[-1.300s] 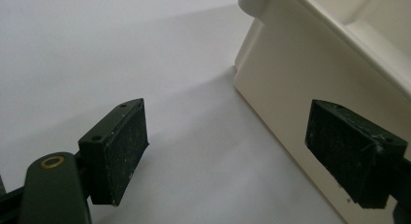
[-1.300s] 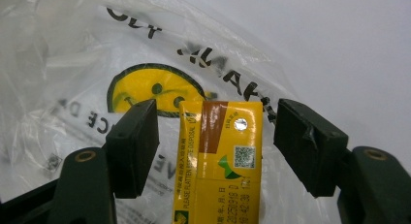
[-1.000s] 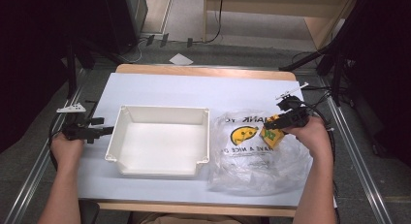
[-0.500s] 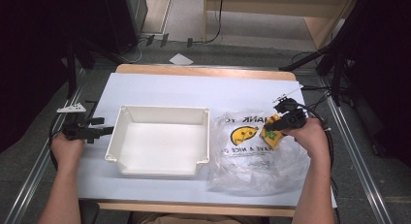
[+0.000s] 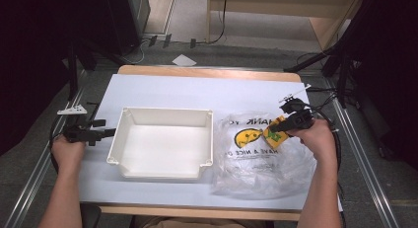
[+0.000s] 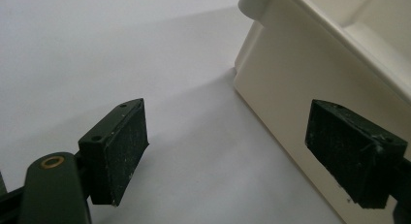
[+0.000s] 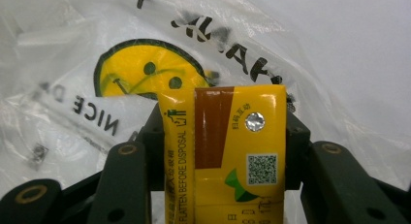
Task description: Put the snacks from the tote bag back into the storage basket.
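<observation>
A yellow and brown drink carton point(image 7: 228, 156) stands between the jaws of my right gripper point(image 7: 223, 124), whose pads press on both its sides; these jaws have just been closing on it. From above, the right gripper point(image 5: 286, 125) holds the carton point(image 5: 272, 134) over a clear plastic bag point(image 5: 256, 164) printed with a yellow smiley face. My left gripper point(image 5: 102, 129) sits open just left of the white plastic tray point(image 5: 162, 112). Its jaws point(image 6: 228, 151) hold nothing, and one pad is close to the tray's outer wall point(image 6: 291, 88).
The tray and the crumpled bag point(image 7: 72, 64) lie side by side on a white sheet point(image 5: 197, 90) over a wooden table. Metal rails run along both sides, and cables trail at the right edge point(image 5: 325, 109).
The right gripper's jaws have drawn in against the carton. Both hands stay where they were, and the left gripper looks the same.
</observation>
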Available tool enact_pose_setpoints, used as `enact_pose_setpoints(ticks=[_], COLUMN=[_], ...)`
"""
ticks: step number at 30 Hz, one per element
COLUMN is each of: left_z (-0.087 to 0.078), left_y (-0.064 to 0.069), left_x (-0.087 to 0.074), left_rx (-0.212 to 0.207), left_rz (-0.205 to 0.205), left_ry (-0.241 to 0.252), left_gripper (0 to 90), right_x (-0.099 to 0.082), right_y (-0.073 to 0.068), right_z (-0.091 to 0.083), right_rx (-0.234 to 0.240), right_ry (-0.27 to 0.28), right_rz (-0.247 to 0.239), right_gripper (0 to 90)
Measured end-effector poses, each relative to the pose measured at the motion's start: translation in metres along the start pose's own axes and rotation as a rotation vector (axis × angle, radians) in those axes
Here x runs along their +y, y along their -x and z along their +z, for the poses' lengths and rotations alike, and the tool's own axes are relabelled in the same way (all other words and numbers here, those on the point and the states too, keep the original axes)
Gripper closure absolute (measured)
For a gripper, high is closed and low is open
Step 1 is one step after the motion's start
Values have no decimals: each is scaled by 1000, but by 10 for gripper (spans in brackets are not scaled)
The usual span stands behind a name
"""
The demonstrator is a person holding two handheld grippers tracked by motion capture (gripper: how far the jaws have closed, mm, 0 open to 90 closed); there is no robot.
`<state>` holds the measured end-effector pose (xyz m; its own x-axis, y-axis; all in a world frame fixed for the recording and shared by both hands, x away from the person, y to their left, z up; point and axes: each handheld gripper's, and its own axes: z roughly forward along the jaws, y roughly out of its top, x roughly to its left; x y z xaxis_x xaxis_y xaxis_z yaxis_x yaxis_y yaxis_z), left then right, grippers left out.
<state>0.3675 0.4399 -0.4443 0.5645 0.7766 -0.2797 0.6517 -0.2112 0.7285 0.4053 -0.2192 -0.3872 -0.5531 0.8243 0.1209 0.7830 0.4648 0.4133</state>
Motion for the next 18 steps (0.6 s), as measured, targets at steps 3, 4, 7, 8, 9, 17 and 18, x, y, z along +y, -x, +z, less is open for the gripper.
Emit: enact_pose_setpoints(ticks=[3, 4, 7, 8, 9, 17, 18], left_z=[0, 0, 0, 0, 0, 0, 0], left_y=[0, 0, 0, 0, 0, 0, 0], left_x=[0, 0, 0, 0, 0, 0, 0], left_rx=[0, 0, -1, -1, -1, -1, -1], left_rz=[0, 0, 0, 0, 0, 0, 0], left_ry=[-1, -1, 1, 1, 1, 1, 1], left_gripper=[163, 163, 163, 163, 163, 163, 163], right_x=[1, 1, 3, 4, 4, 11, 11], right_y=[-1, -2, -5, -5, -6, -20, -22], right_z=[-3, -4, -6, -8, -10, -24, -25], right_rx=[12, 13, 13, 15, 16, 13, 14], right_ry=[7, 6, 14, 17, 24, 62, 66], right_rz=[-3, -2, -8, -10, -13, -62, -63], right_gripper=[544, 544, 545, 545, 545, 545, 545])
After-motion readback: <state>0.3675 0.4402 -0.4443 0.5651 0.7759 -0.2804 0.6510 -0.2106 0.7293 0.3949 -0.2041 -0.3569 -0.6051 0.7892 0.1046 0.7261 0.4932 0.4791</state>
